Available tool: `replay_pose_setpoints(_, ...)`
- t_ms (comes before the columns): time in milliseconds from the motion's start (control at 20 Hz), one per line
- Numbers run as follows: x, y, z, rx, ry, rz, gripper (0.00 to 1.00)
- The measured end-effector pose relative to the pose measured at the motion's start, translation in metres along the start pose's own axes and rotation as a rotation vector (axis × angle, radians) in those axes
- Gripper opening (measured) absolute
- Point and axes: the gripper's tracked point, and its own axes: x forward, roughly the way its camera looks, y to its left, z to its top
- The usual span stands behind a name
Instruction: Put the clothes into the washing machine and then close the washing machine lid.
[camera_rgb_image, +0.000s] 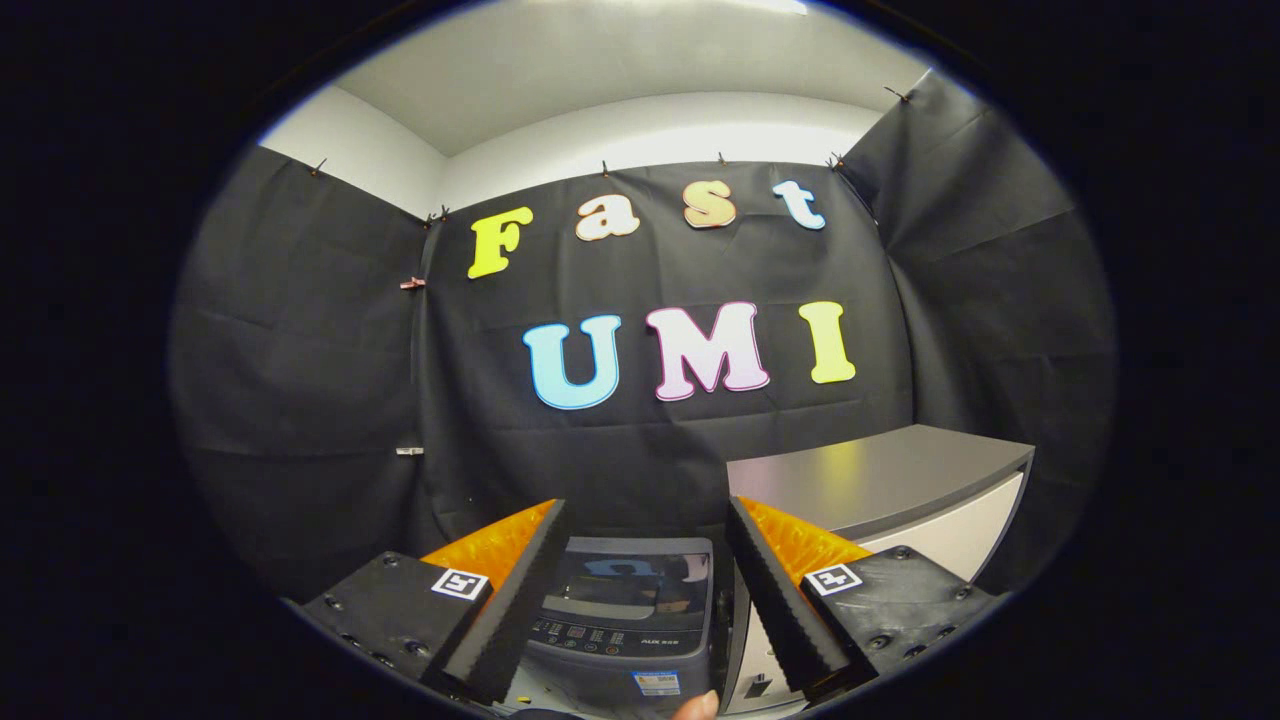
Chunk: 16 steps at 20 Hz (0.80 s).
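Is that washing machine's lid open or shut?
Shut: the washer's glossy lid lies flat above the control panel, seen between the open claw fingers.

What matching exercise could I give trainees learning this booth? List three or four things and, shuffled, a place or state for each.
Things:
1. washer
2. cabinet
3. gripper
4. lid

Places or states:
A. open, holding nothing
B. glossy and down flat, mirroring the wall
C. low between the fingers, control panel facing the camera
D. beyond the right finger, beside the washer, grey top bare

Pairs: 1-C, 2-D, 3-A, 4-B
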Motion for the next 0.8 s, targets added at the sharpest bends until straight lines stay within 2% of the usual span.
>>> replay_pose_setpoints(800, -0.004, -0.013, 0.002, -0.01, 0.009, -0.029, 0.99)
